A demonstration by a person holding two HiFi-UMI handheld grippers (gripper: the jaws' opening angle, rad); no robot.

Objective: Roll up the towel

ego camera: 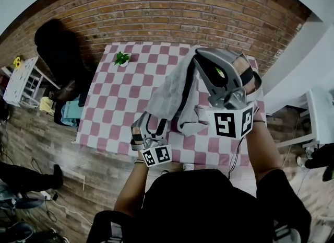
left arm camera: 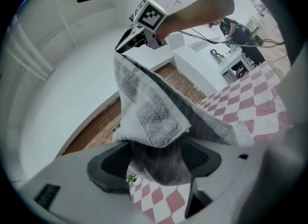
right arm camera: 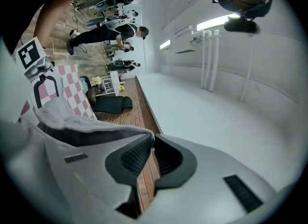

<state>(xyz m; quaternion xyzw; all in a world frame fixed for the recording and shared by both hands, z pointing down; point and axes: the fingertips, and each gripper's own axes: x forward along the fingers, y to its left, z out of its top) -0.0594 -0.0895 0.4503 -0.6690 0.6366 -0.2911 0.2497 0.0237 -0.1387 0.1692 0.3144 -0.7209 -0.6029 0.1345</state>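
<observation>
Above the checked worktop [ego camera: 112,98], the grey towel [ego camera: 169,93] hung in the air between the two grippers. The right gripper [ego camera: 201,59], held higher, had its fingers [right arm camera: 134,158] pressed together on the towel's top edge, with the cloth trailing off to one side of them. The left gripper [ego camera: 153,122] sat lower, its fingers part-way apart, clamping a bunched fold of towel that filled the gap between them. A small plant [ego camera: 122,58] stood near the worktop's far edge.
</observation>
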